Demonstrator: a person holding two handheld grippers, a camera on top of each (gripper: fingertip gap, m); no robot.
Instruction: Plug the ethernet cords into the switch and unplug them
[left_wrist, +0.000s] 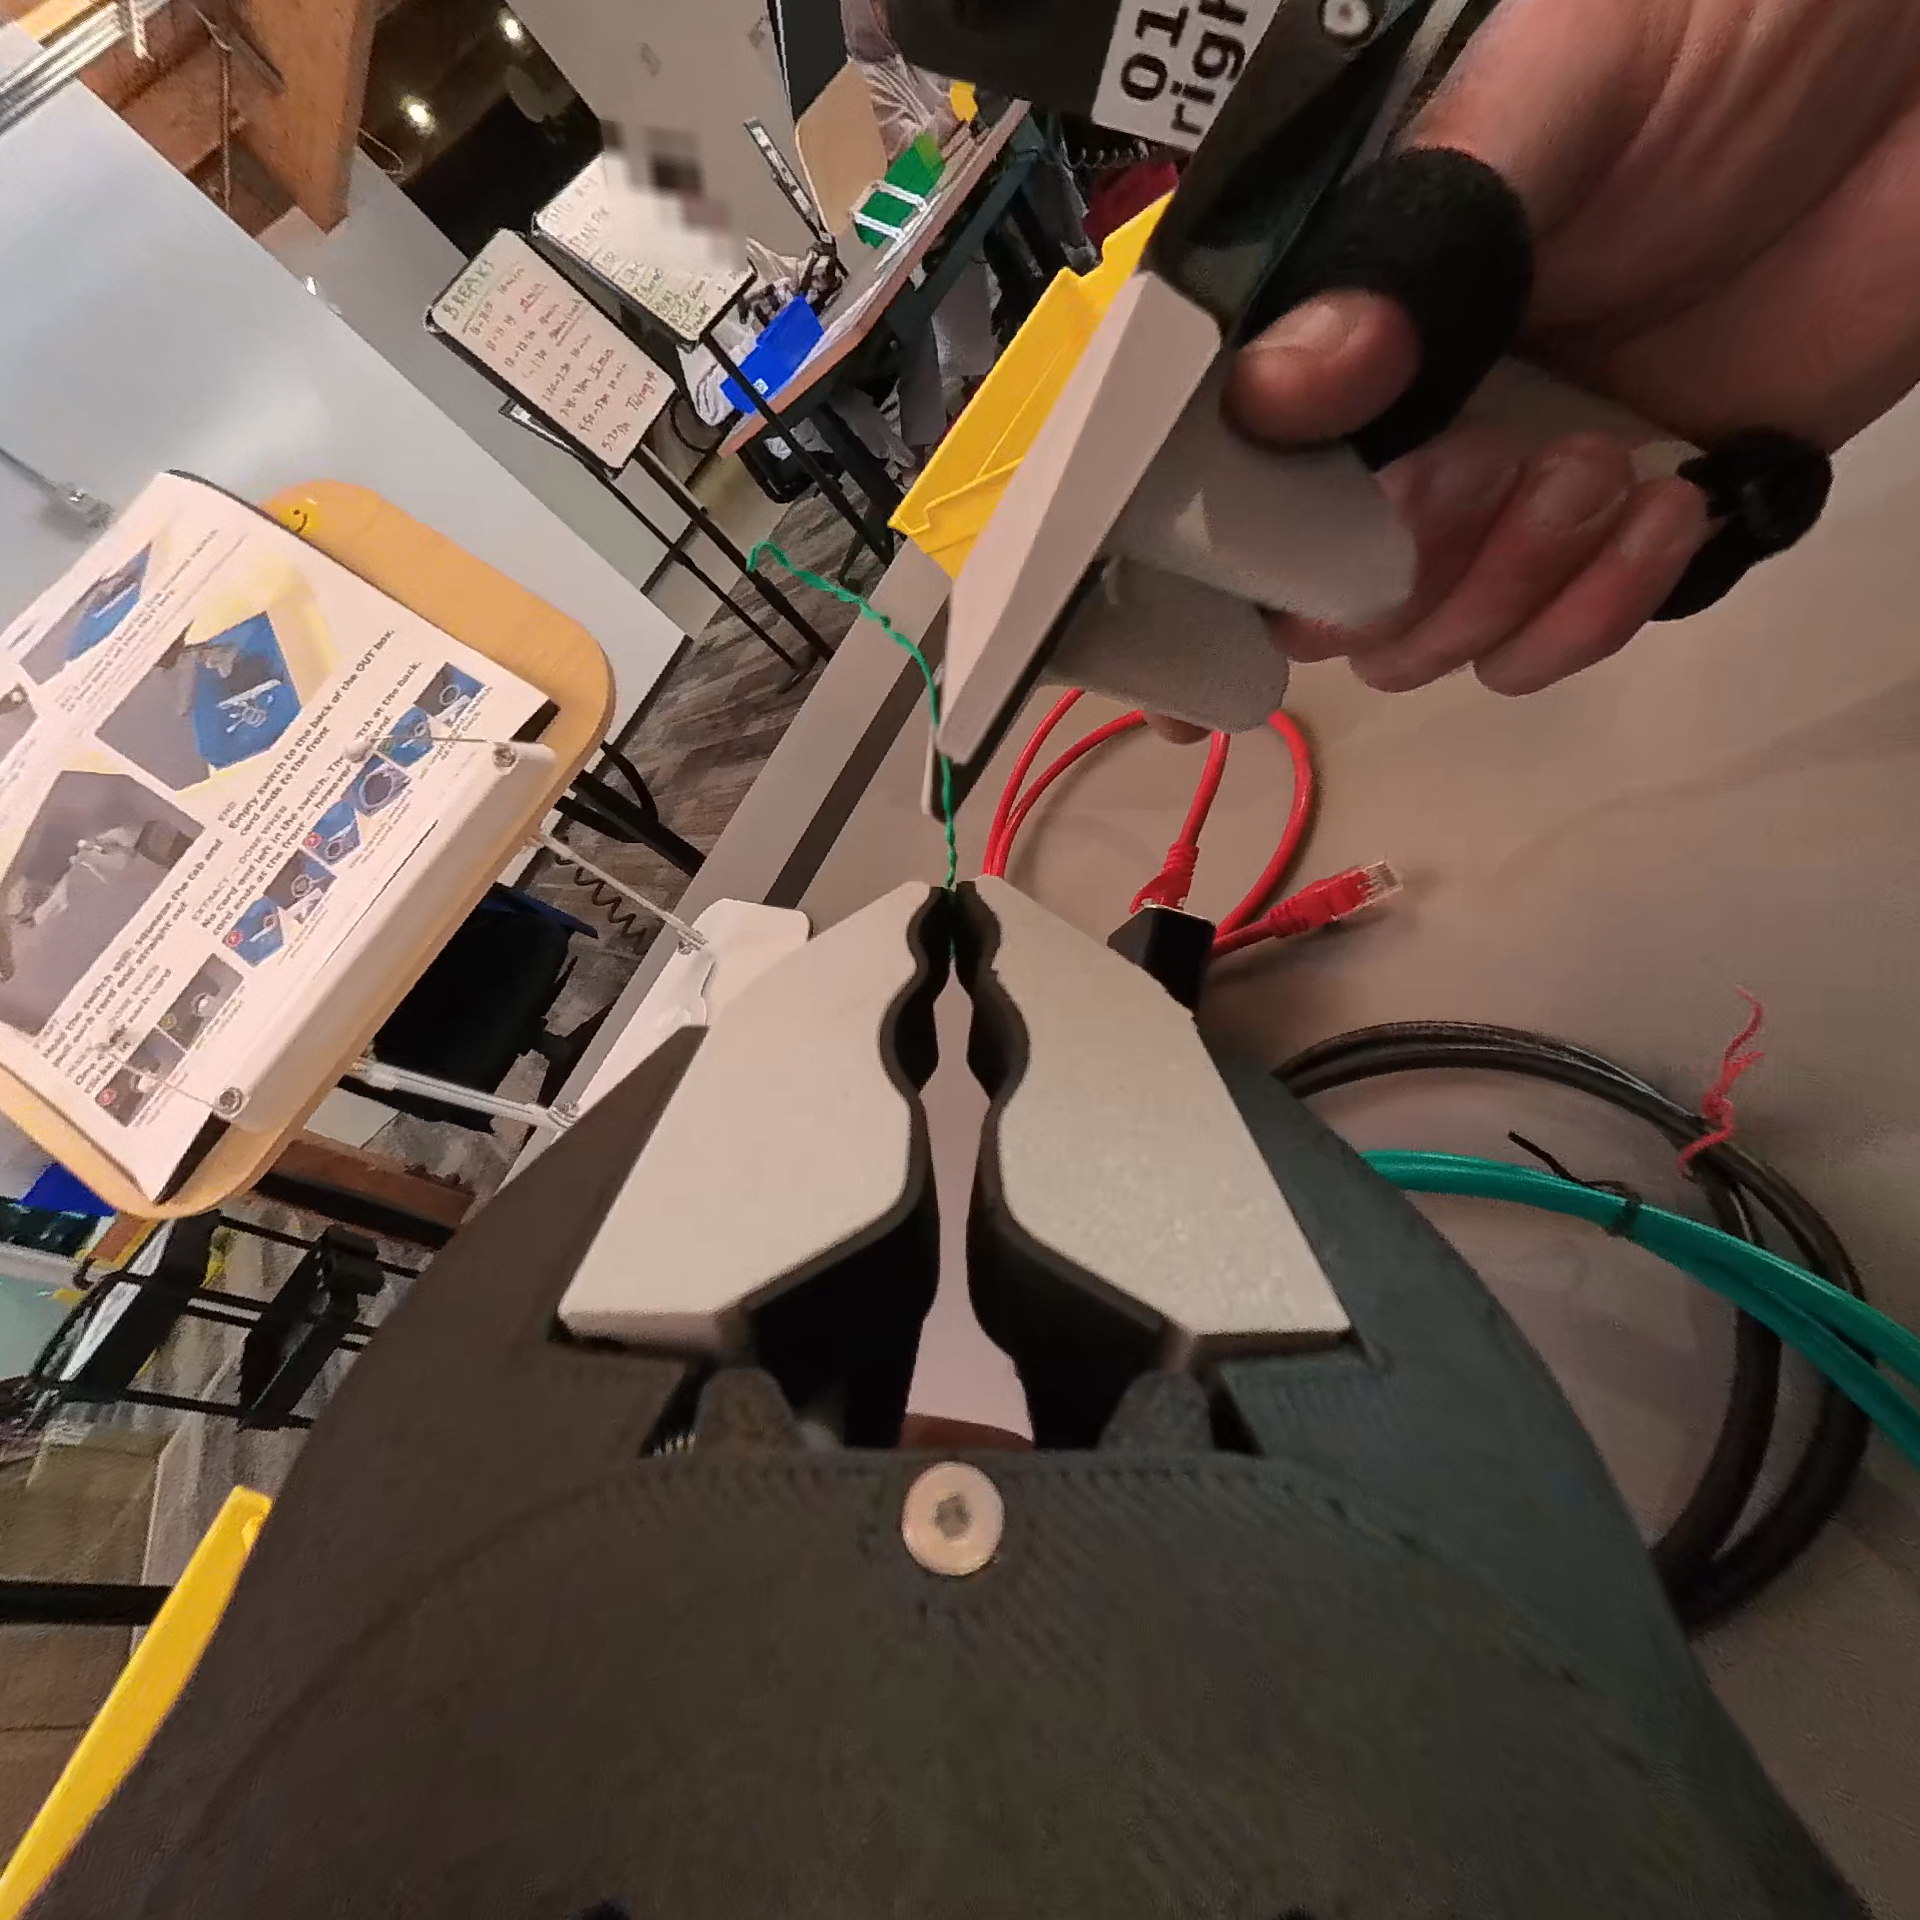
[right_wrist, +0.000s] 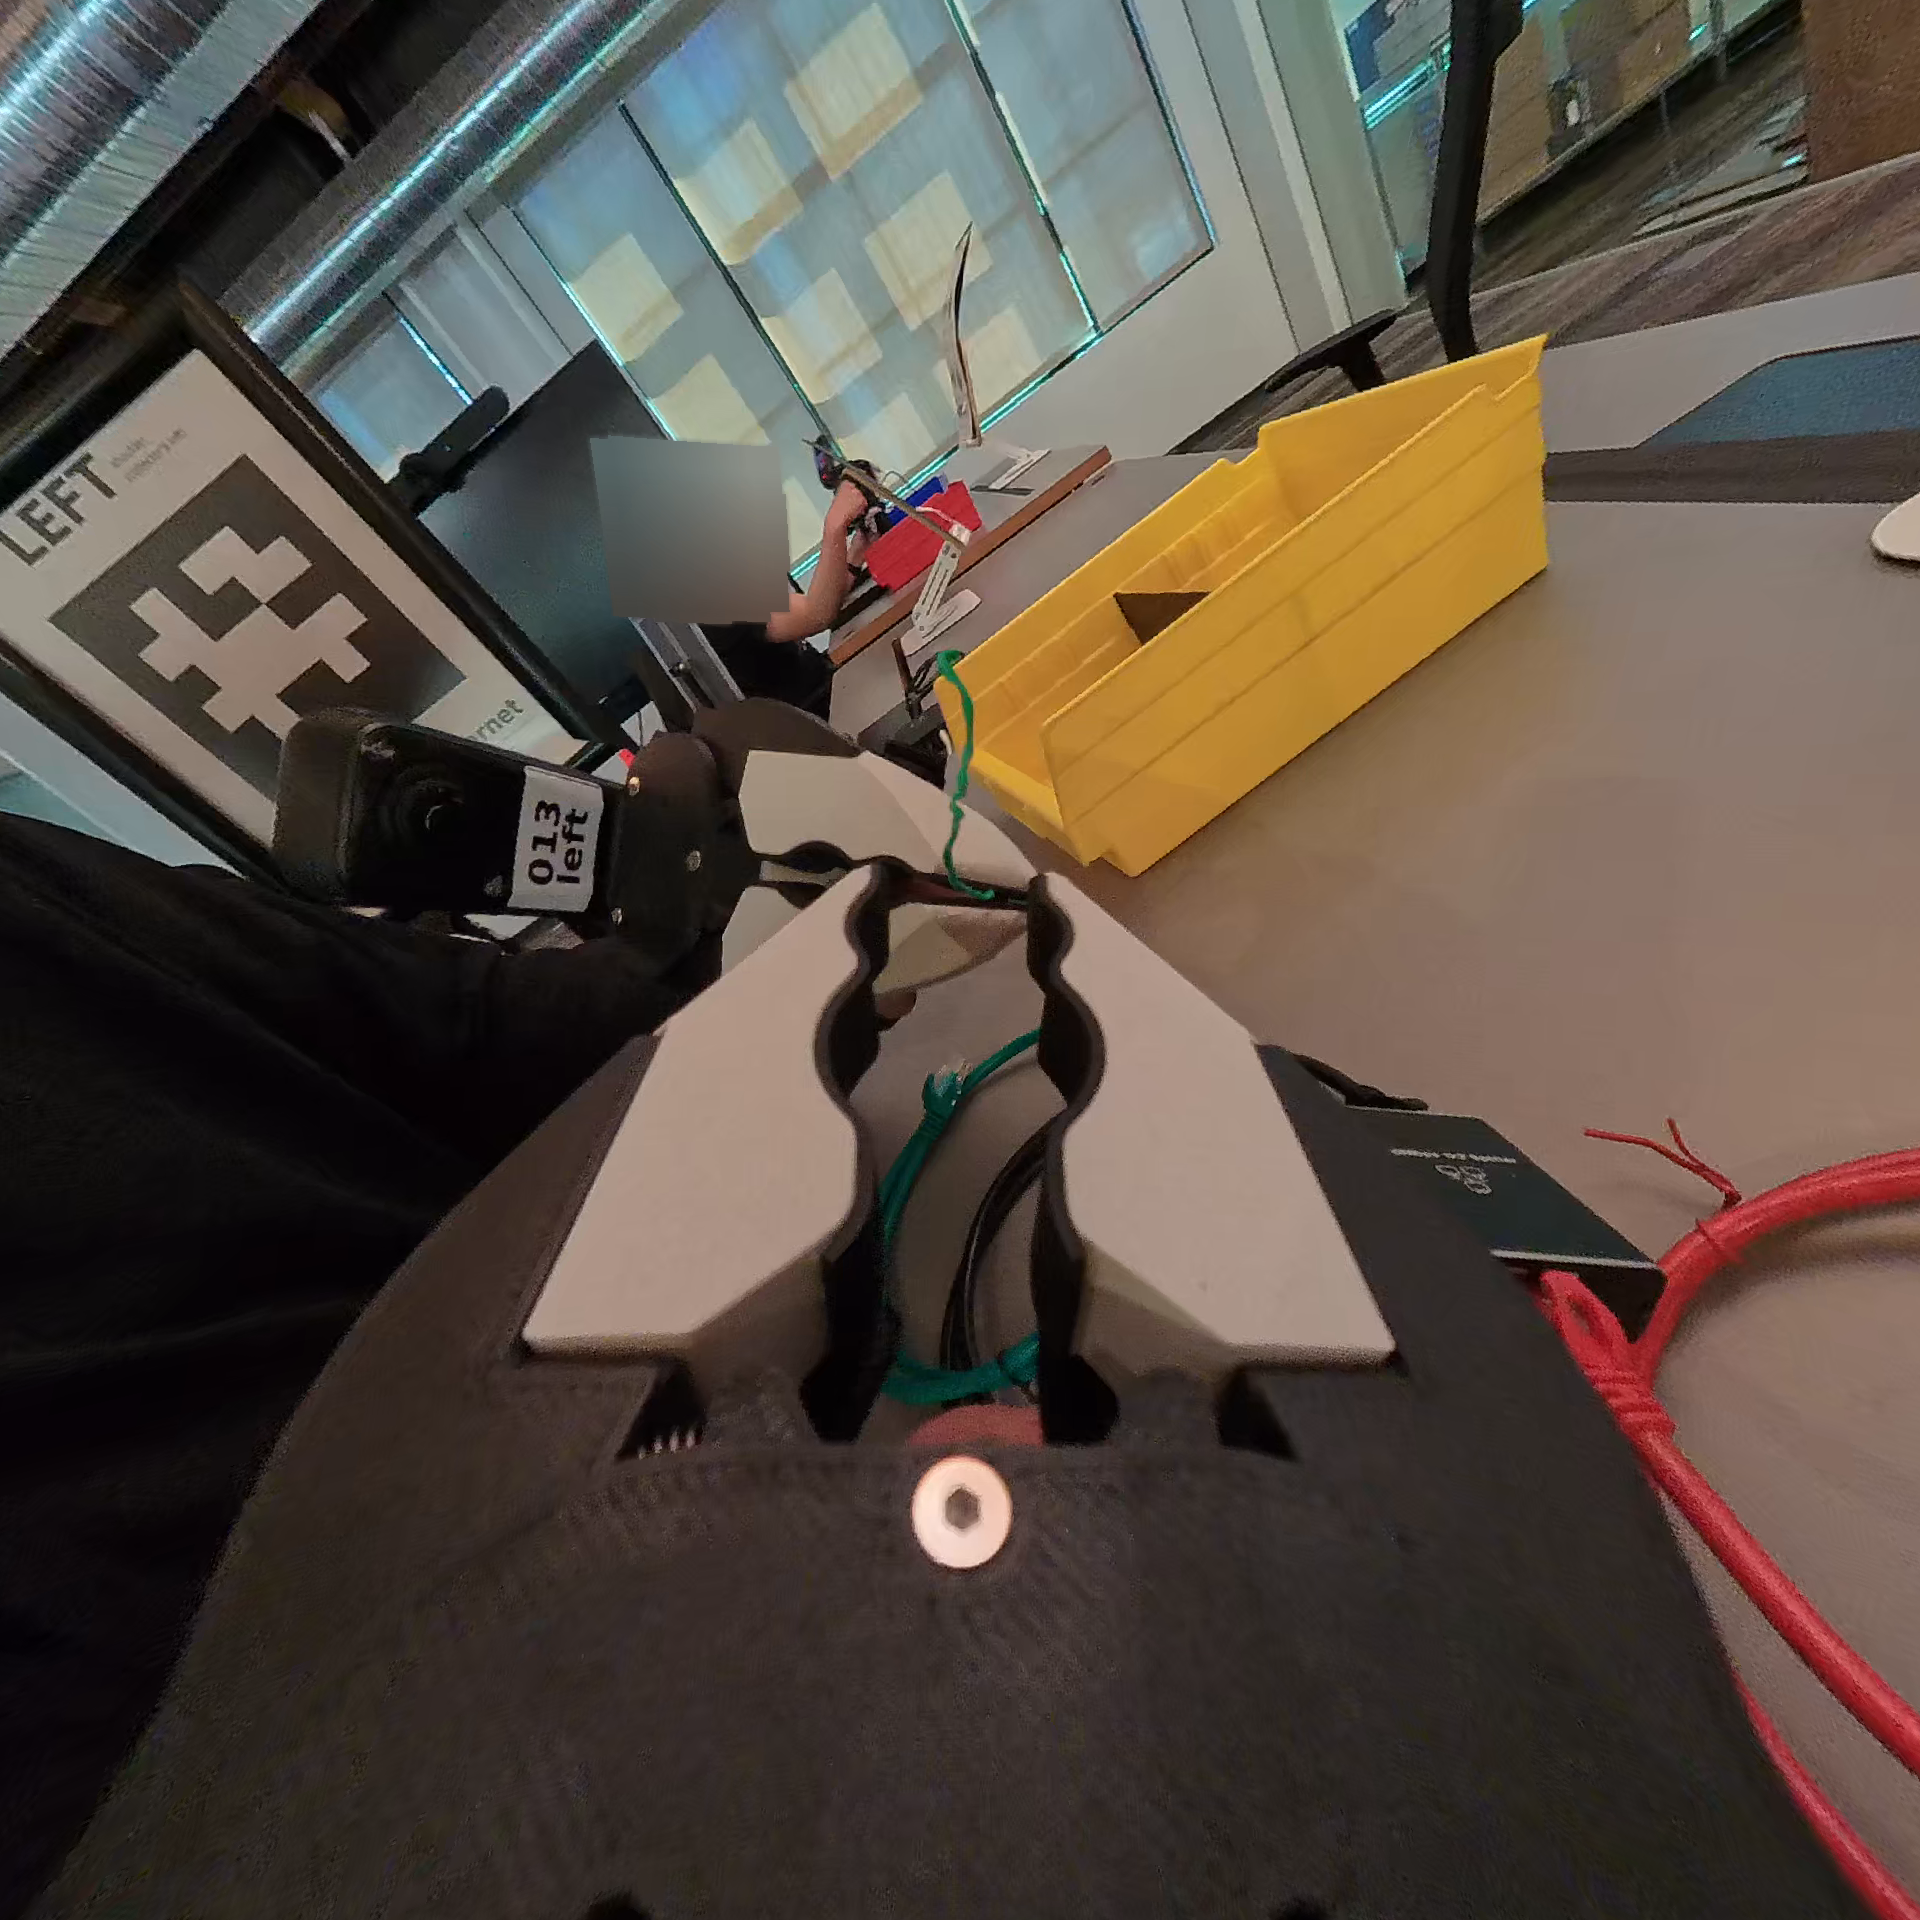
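Green twist tie (left_wrist: 940, 769) pinched at the tips of the left tool (left_wrist: 951, 914); its jaws are pressed together on the wire, which stands up from them, kinked and free at the top. Right tool (right_wrist: 956, 894) reaches the same tie from the other side, jaws set narrowly apart with the wire's lower end lying across the gap; a firm grip is not evident. Judged step: stripping a tie off a cord before any plugging.

Green ethernet cord (left_wrist: 1662, 1236) lies coiled on the bench (left_wrist: 1558, 831) beside a black cable (left_wrist: 1766, 1455), one plug visible between the right tool's fingers (right_wrist: 1174, 1143). Red ethernet cord (left_wrist: 1288, 790) is looped farther on, two plugs loose, next to the black switch (right_wrist: 1475, 1195), which has no cord in it as far as can be seen.

Risks: thin wire may slip from the left tips if pulled sideways; the tie could drop off the bench edge, which runs close by; loose coils could drag the light switch when a plug is lifted.

Bench is smooth grey-brown laminate. Yellow bin (right_wrist: 1278, 623) stands past the tools. Room is an open workspace: instruction sheet (left_wrist: 239, 810) on a stand at left, whiteboards, other tables, tall windows, a seated person beyond.
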